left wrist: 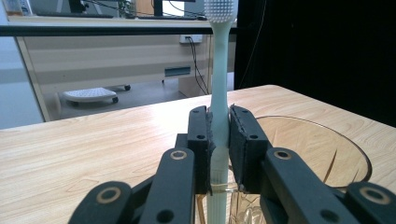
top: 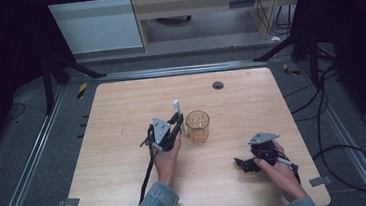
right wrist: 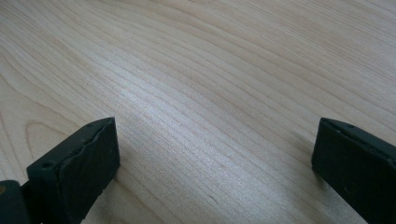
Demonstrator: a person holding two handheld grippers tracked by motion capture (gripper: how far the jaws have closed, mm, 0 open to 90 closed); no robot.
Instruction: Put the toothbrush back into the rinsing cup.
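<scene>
A pale toothbrush [left wrist: 219, 93] stands upright, bristle head up, clamped by its handle in my left gripper [left wrist: 219, 140]. In the high view the left gripper [top: 178, 121] holds the toothbrush [top: 176, 105] just left of an amber glass cup [top: 198, 126] at the table's middle. The cup's rim [left wrist: 327, 140] shows right behind and beside the jaws in the left gripper view. My right gripper [top: 240, 164] rests low over the table at the front right, jaws wide apart over bare wood [right wrist: 215, 107] with nothing between them.
A small dark round grommet [top: 218, 85] sits near the table's far edge. Cables [top: 334, 135] trail off the right side of the table. Dark frame legs and a desk stand beyond the far edge.
</scene>
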